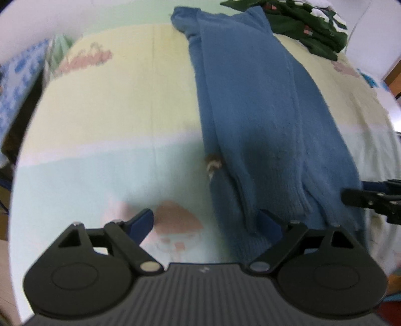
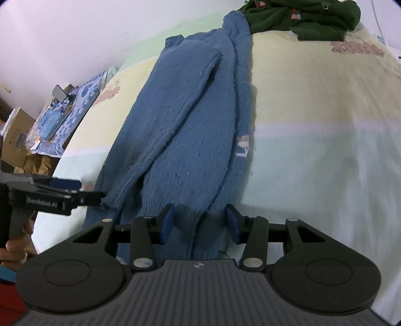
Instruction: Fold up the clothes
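A blue knit sweater (image 1: 253,120) lies lengthwise on the bed, folded into a long narrow strip with its sleeves laid over the body; it also shows in the right wrist view (image 2: 185,130). My left gripper (image 1: 208,220) is open over the sweater's near left edge, its right finger resting by the hem. My right gripper (image 2: 199,220) is open, its jaws astride the sweater's near hem. The right gripper shows at the right edge of the left wrist view (image 1: 371,198). The left gripper shows at the left edge of the right wrist view (image 2: 75,193).
A crumpled dark green garment (image 1: 305,27) lies at the far end of the bed, seen also in the right wrist view (image 2: 303,17). The pastel bedsheet (image 1: 112,120) has cartoon prints. Cardboard boxes and blue packages (image 2: 52,117) sit beside the bed on the left.
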The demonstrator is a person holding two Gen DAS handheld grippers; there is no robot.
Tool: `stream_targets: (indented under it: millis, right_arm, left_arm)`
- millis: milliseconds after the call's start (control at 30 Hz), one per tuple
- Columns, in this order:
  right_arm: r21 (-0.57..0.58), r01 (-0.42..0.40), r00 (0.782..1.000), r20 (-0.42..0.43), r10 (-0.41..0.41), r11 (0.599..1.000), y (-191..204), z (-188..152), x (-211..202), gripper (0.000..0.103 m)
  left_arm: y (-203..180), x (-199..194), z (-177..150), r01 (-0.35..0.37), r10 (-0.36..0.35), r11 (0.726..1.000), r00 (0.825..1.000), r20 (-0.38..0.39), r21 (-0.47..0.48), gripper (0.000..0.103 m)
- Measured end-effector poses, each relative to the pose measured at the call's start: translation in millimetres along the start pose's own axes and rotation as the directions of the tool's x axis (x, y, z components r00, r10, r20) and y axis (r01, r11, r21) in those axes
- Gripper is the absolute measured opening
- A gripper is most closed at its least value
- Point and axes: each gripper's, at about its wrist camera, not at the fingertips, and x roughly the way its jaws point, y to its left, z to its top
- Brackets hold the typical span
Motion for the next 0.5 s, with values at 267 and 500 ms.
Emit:
stream_targets:
  millis: [267, 500]
  right_arm:
    - [-0.014, -0.020, 1.000, -0.011, 0.020, 1.000, -1.7, 0.4, -1.4, 0.046]
    - [-0.012, -0.033, 0.999, 0.000, 0.033, 0.999, -4.1, -1.4, -2.3, 0.046]
  left_arm:
    - [1.3, 1.2, -2.2, 0.027, -0.026, 1.000, 1.000, -0.016, 0.012, 0.086]
    - [-5.3, 5.9, 2.9, 0.070, -0.070, 0.997, 0.998, 0.002, -0.026, 0.083]
